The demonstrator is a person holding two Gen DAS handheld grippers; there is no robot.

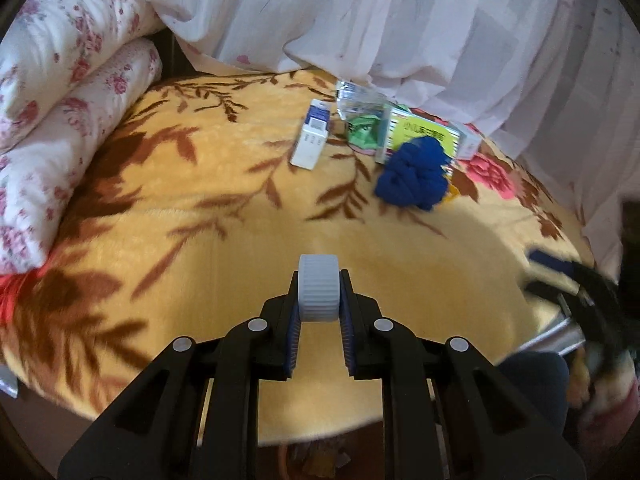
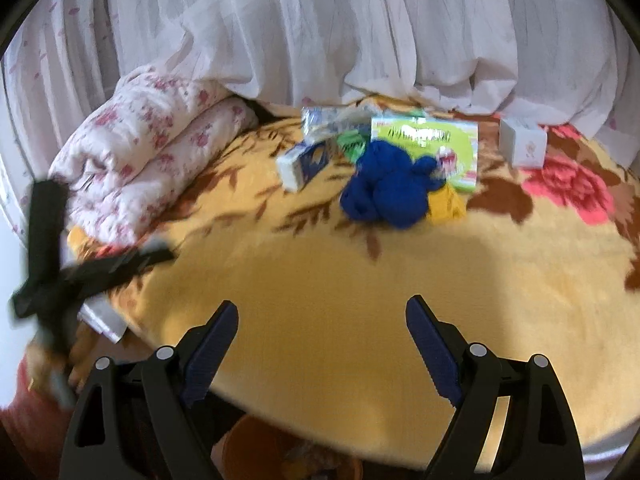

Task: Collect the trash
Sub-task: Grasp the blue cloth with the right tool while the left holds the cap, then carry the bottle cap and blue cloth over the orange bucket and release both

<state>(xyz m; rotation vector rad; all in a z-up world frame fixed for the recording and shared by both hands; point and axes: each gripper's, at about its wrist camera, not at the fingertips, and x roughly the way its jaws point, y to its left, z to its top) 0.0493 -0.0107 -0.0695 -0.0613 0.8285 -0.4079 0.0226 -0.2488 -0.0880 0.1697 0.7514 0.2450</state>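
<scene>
My left gripper (image 1: 319, 280) is shut on a white ribbed bottle cap (image 1: 319, 289), held above the near part of a yellow floral blanket (image 1: 224, 208). My right gripper (image 2: 322, 312) is open and empty above the blanket's near edge (image 2: 360, 320). Far on the blanket lie a white and blue small box (image 1: 312, 140) (image 2: 304, 164), a crumpled clear wrapper (image 1: 358, 98) (image 2: 332, 120), a green packet (image 1: 364, 130), a green and white flat box (image 1: 420, 134) (image 2: 426, 140) and a small white box (image 2: 522, 146). A blue bundle of cloth (image 1: 414, 174) (image 2: 390, 188) lies in front of them.
A rolled pink floral quilt (image 1: 64, 120) (image 2: 152, 152) lies at the left. A white curtain (image 1: 400, 20) (image 2: 320, 28) hangs behind the bed. An orange bin (image 2: 288, 452) shows below the bed's near edge. The other gripper appears blurred at each view's side.
</scene>
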